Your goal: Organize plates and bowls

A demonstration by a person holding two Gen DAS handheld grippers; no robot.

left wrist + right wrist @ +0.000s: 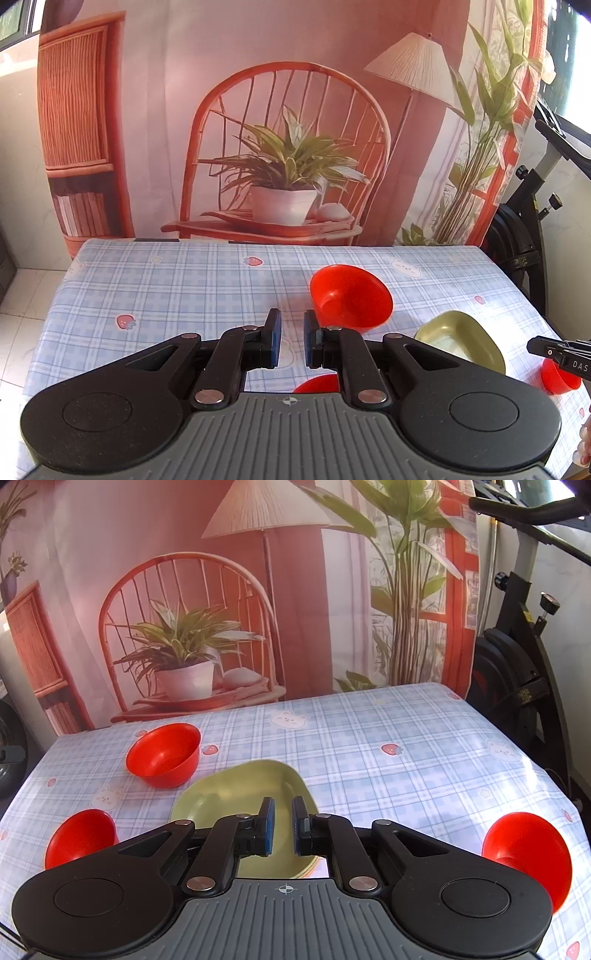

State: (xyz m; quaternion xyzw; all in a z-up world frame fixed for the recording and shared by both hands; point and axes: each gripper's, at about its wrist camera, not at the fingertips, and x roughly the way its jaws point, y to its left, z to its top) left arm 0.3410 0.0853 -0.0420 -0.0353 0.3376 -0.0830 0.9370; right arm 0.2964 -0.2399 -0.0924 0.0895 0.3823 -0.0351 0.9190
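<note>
A green square plate [243, 794] lies on the checked tablecloth, with my right gripper [282, 825] hovering over its near part, jaws a small gap apart and empty. Three red bowls stand around it: one far left [164, 755], one near left [79, 836], one near right [528, 853]. In the left wrist view my left gripper [291, 341] is empty with a narrow gap, just left of the far red bowl [351, 297]. The green plate [461, 341] is to its right, another red bowl [317, 384] shows under the fingers, and a third [557, 378] sits under the right gripper's tip.
The table [406, 738] is covered by a blue checked cloth with strawberry and bear prints. A printed backdrop hangs behind its far edge. An exercise bike [524, 657] stands off the table's right side. Tiled floor lies left of the table [22, 295].
</note>
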